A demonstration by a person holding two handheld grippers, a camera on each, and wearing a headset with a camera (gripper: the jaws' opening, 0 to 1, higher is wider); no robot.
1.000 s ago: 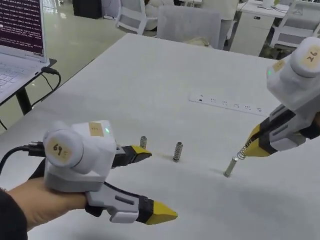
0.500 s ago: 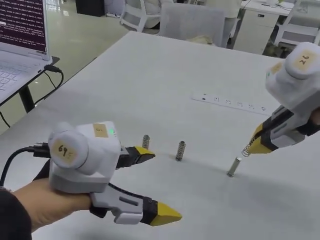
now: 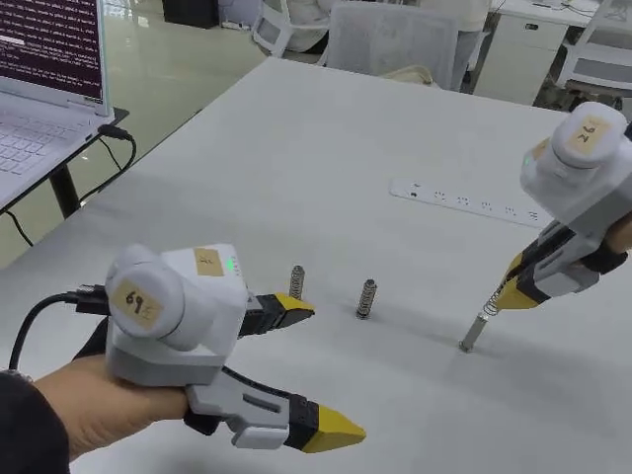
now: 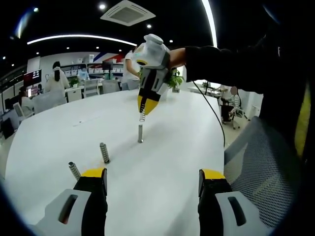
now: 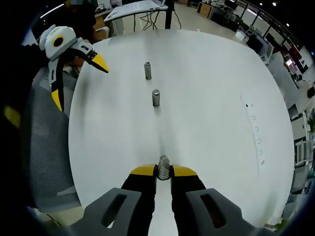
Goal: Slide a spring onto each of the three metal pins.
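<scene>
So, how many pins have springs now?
Two look done: the left pin and middle pin each wear a spring. In hand: the right tongs grip the third spring, its lower end at the top of the bare right pin. Left to do: slide it down. The left tongs are open, empty.

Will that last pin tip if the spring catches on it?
Possibly: the pin is slim and tall, with no base showing. The spring in the right gripper is open-coiled, so it would likely flex first.
</scene>
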